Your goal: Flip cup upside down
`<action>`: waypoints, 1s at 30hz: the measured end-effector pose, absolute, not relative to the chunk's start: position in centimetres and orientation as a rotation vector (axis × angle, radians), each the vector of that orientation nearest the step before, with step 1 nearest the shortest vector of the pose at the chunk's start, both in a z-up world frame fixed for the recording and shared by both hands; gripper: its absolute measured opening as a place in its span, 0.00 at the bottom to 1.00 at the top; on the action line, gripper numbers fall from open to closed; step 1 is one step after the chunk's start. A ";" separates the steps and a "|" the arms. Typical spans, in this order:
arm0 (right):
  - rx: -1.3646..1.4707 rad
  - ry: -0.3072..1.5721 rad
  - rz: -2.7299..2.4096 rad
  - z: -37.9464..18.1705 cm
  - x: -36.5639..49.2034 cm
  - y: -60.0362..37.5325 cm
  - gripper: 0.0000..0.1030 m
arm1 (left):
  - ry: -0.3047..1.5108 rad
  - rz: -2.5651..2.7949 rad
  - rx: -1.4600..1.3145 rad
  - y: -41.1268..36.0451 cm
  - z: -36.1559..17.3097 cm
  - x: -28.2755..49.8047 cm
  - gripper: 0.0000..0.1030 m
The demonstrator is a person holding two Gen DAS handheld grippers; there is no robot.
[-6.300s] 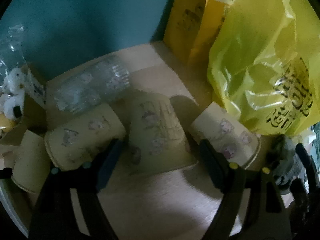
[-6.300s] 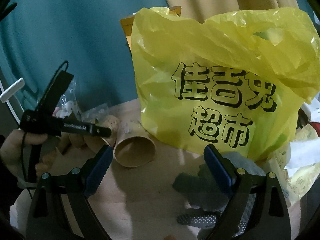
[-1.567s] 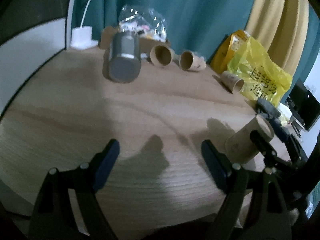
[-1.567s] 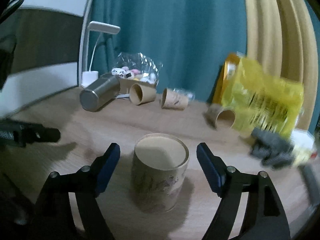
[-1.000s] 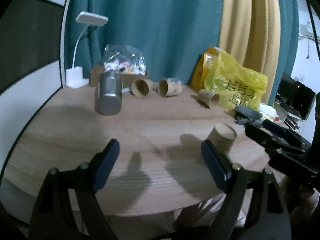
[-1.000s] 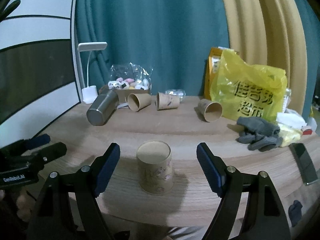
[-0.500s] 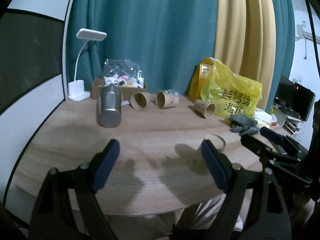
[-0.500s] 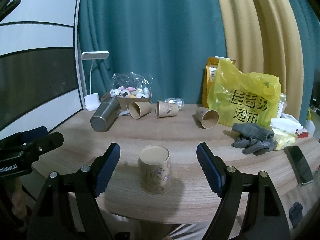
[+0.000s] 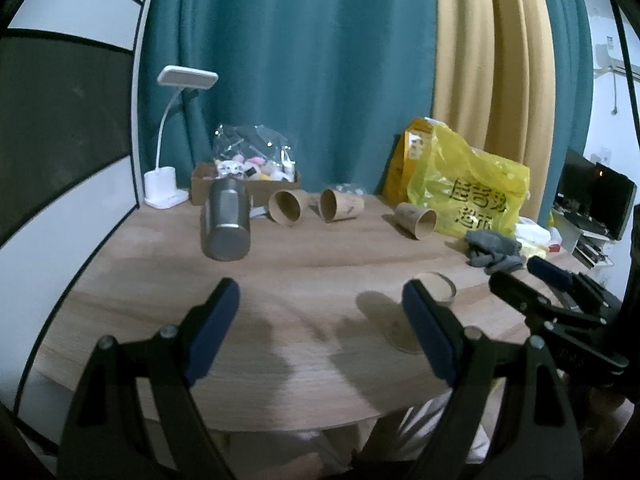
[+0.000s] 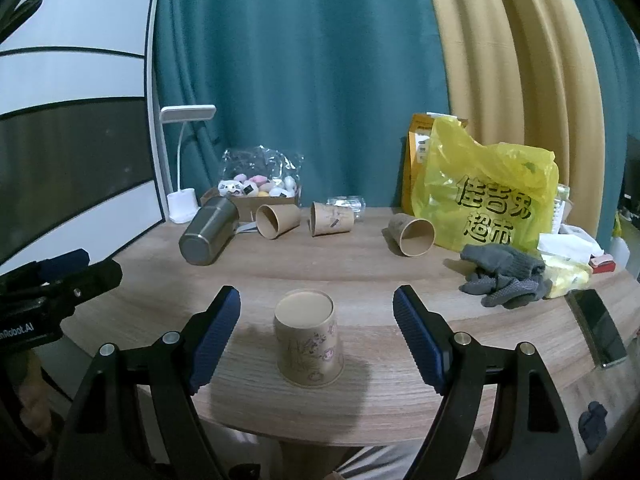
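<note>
A brown paper cup with a printed pattern stands upside down, base up, near the table's front edge. My right gripper is open and empty, its blue-padded fingers a little in front of the cup and apart from it. In the left wrist view the cup is partly hidden behind the right finger of my left gripper, which is open and empty over the front of the table. The right gripper shows at the right edge there.
Three more paper cups and a steel tumbler lie on their sides at the back. A yellow bag, grey gloves, a phone, a lamp and a box of toys ring the wooden table.
Both grippers have drawn back from the cup toward the table's front edge, so more of the room shows. The cup stands as before.
</note>
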State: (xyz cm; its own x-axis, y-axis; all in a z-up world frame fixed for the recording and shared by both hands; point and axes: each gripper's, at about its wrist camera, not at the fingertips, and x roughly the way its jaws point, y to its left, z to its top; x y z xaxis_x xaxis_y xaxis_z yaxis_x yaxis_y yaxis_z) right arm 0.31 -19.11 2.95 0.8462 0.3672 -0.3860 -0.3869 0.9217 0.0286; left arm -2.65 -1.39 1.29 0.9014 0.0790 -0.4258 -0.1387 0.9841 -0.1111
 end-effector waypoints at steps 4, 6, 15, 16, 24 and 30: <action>-0.051 0.396 0.395 2.9 0.3 -19.1 0.79 | 0.424 0.116 -0.134 -1.4 1.4 -2.8 0.83; -0.051 0.396 0.396 2.9 0.3 -19.1 0.79 | 0.421 0.116 -0.132 -1.4 1.5 -2.8 0.83; -0.052 0.391 0.394 3.0 0.4 -19.2 0.79 | 0.418 0.109 -0.131 -1.5 1.7 -2.9 0.83; -0.052 0.392 0.396 3.0 0.3 -19.2 0.79 | 0.418 0.109 -0.132 -1.5 1.7 -3.0 0.83; -0.052 0.390 0.397 3.0 0.4 -19.2 0.79 | 0.420 0.122 -0.136 -1.5 1.9 -2.8 0.89; -0.052 0.390 0.396 3.0 0.3 -19.2 0.79 | 0.422 0.128 -0.142 -1.4 2.0 -2.8 0.89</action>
State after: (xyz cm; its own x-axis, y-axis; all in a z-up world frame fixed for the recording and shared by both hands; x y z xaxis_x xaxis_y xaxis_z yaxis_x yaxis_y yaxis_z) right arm 0.35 -19.25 3.03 0.8497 0.3658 -0.3798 -0.3855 0.9224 0.0259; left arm -2.81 -1.42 1.97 0.9044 0.0940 -0.4163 -0.1528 0.9821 -0.1101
